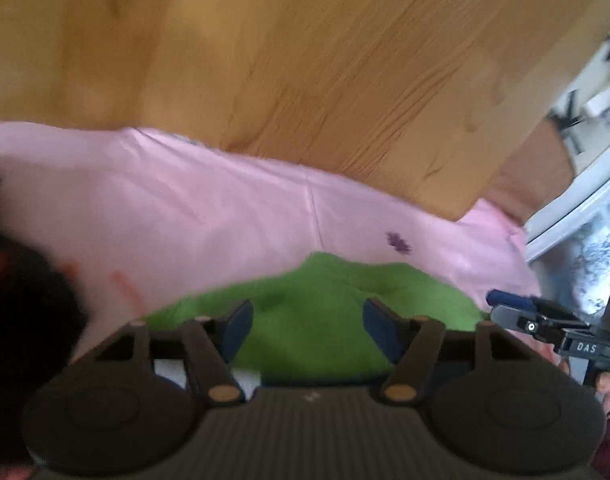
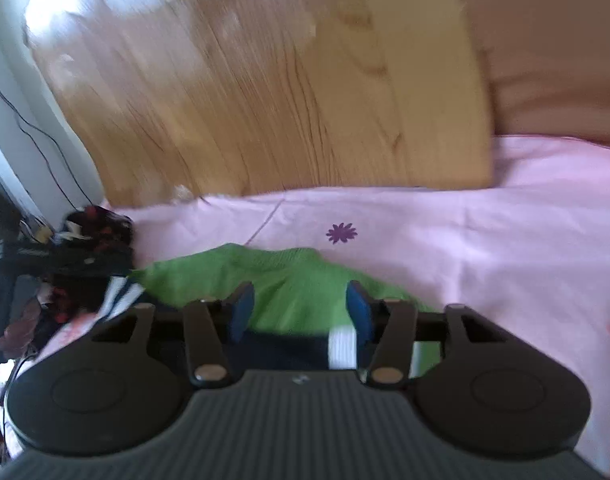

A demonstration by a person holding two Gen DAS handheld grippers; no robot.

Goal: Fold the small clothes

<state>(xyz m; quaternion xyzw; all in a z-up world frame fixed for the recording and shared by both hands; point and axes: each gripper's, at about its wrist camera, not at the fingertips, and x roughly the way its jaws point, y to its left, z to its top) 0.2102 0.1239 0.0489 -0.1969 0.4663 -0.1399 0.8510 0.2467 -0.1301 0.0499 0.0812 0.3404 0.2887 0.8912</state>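
A small green knit garment [image 1: 317, 312] with navy and white stripes lies on a pink sheet [image 1: 209, 208]. My left gripper [image 1: 307, 326] is open, its blue pads wide apart just above the green fabric. My right gripper [image 2: 299, 308] is open too, over the same green garment [image 2: 281, 280], with the striped part [image 2: 341, 344] between its fingers. The right gripper's tip [image 1: 509, 300] shows at the right edge of the left wrist view, close beside the garment.
A wooden headboard [image 2: 265, 88] rises behind the pink sheet [image 2: 485, 248]. A pile of dark red-patterned clothes [image 2: 89, 240] lies left of the garment, also showing dark in the left wrist view [image 1: 25, 320]. A purple flower print [image 2: 341, 233] marks the sheet.
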